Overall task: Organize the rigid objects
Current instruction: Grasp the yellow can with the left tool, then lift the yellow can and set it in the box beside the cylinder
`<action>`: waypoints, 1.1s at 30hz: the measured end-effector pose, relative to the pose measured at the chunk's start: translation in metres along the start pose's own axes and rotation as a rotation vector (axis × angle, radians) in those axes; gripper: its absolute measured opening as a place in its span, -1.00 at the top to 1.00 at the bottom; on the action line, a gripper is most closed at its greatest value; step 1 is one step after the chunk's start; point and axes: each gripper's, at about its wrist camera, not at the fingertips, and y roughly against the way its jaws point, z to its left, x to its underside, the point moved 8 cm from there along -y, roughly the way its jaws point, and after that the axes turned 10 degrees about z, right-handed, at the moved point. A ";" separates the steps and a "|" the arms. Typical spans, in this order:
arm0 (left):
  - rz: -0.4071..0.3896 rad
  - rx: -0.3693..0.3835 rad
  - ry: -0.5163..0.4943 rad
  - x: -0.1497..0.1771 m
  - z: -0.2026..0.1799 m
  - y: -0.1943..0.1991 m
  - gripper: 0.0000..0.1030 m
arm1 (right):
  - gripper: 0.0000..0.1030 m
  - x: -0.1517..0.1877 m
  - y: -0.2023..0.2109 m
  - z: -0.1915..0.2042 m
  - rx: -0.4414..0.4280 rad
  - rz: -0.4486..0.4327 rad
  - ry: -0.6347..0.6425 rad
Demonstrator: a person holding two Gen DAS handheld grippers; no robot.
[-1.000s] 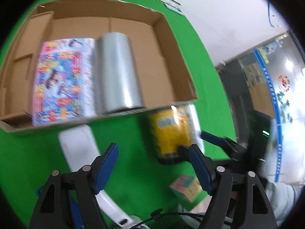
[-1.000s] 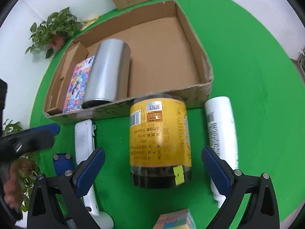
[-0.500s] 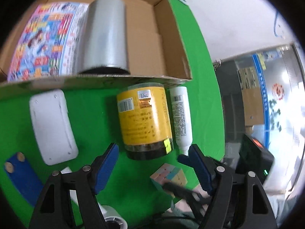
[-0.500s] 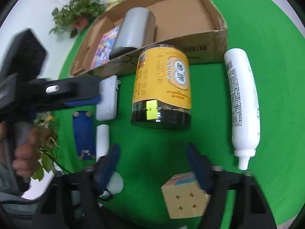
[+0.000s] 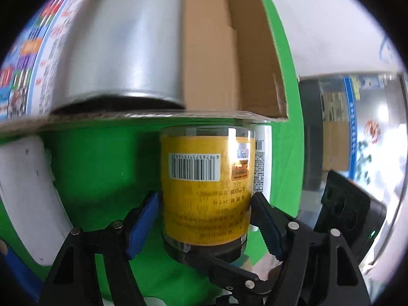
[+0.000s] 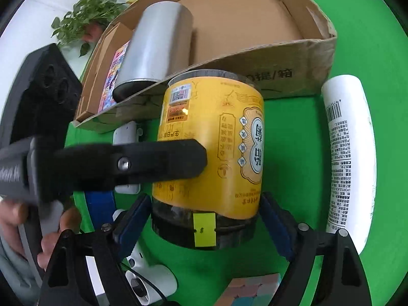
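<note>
I am bringing both grippers onto the yellow-labelled jar [image 6: 211, 153], which is lying on its side on the green cloth [image 6: 293, 137] in the middle of both frames, its clear base touching or nearly touching the front wall of the cardboard box [image 6: 293, 74] and its dark lid toward me. My left gripper [image 5: 204, 219] is closing, its blue pads [image 5: 142, 219] sitting flush against the label on either side of the jar's lower half; I judge them to be pressing, though the contact is only just forming. My right gripper [image 6: 201, 223] is widening a little, straddling the jar down by the lid with a sliver of gap showing at each pad, so it is spread around the jar and not yet pinching it. The jar looks like a stiff, clear plastic tub with a glossy wrap, so I am expecting it to be slippery and free to roll, and fairly heavy if full. I would be taking hold across the widest part of the barrel, near its middle, not on the ribbed lid. The white bottle [image 6: 349, 153] is lying just beside it at the right of the frame, and the silver cylinder [image 6: 155, 46] is already resting in the box at upper left.
</note>
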 end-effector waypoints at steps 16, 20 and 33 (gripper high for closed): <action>-0.385 -0.161 -0.238 0.018 -0.140 0.147 -0.32 | -0.62 -0.007 0.184 0.091 0.024 -0.326 0.147; -0.388 -0.145 -0.234 -0.014 -0.133 0.161 -0.31 | -0.62 -0.039 0.195 0.102 0.039 -0.350 0.184; -0.165 -0.070 -0.056 -0.076 -0.047 0.101 0.20 | -0.61 -0.131 0.101 0.051 0.134 -0.145 0.096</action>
